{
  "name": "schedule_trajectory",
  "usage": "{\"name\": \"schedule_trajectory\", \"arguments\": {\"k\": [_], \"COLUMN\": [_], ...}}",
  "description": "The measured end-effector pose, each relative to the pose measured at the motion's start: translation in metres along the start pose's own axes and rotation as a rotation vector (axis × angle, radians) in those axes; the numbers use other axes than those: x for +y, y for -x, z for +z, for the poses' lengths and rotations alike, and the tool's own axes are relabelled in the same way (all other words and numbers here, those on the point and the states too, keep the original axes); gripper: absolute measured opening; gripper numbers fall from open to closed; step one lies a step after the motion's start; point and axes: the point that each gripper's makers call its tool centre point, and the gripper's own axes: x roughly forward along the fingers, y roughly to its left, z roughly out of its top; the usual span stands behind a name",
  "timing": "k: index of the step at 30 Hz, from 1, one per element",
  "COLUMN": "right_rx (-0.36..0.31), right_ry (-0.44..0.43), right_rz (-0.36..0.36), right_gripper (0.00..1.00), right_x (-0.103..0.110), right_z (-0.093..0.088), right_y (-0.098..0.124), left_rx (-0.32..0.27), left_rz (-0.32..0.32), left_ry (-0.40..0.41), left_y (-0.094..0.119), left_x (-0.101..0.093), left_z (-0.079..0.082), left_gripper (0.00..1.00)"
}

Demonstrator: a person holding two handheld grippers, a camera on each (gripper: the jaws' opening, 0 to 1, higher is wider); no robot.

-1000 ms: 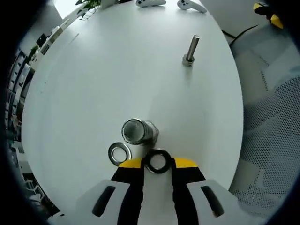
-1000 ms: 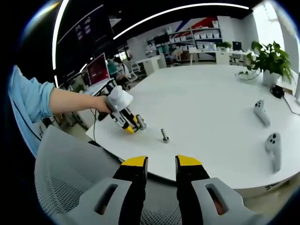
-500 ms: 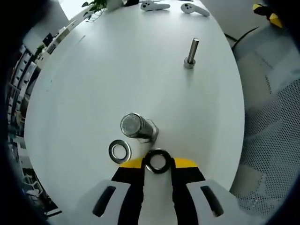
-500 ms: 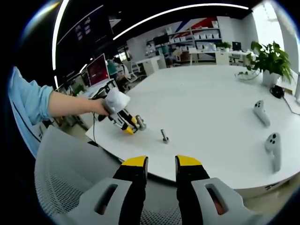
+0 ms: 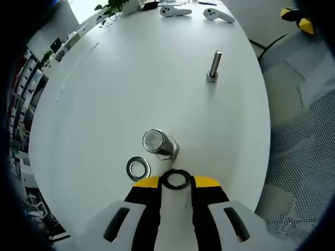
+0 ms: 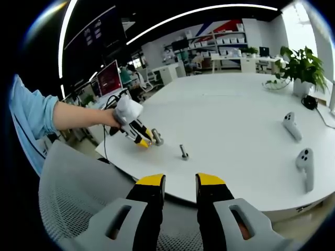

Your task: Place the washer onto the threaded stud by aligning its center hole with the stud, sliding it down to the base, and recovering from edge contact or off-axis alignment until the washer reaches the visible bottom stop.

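Since a second ago our left gripper (image 5: pixel 176 182) has lifted a little, its jaws still pinching the dark washer (image 5: pixel 176 179) by its rim. A second washer (image 5: pixel 138 168) lies just left on the table (image 5: pixel 131 78), a metal cylinder (image 5: pixel 158 144) just beyond, the threaded stud (image 5: pixel 214 65) far right. Thin, stiff, slick: we judge edge grip best. Our right gripper (image 6: pixel 179 180) hangs spread, empty.

Bright, even light from ceiling strip lamps (image 6: pixel 157 23) and a window at far right. White table (image 5: pixel 131 78) is nearly overexposed, shadows soft and short. Strong fisheye bending at edges; centre sharp, background a bit soft in both views.
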Motion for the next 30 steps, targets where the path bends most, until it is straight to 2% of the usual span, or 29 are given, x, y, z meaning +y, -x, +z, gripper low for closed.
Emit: {"name": "schedule_trajectory", "arguments": {"k": [8, 16, 22, 30], "right_rx": [-0.004, -0.007, -0.005, -0.005], "right_ry": [-0.002, -0.002, -0.001, 0.0], "right_rz": [-0.001, 0.001, 0.005, 0.007], "right_gripper": [0.26, 0.26, 0.26, 0.26], "right_x": [0.0, 0.0, 0.001, 0.002], "right_z": [0.0, 0.001, 0.001, 0.001], "right_y": [0.0, 0.0, 0.0, 0.0], "left_rx": [-0.002, -0.009, -0.013, -0.007], "left_rz": [0.007, 0.021, 0.013, 0.022], "left_ry": [-0.016, -0.048, -0.083, -0.126], "left_y": [0.01, 0.032, 0.045, 0.049], "left_x": [0.004, 0.009, 0.004, 0.007], "left_z": [0.006, 0.016, 0.026, 0.041], "left_gripper": [0.2, 0.2, 0.2, 0.19]}}
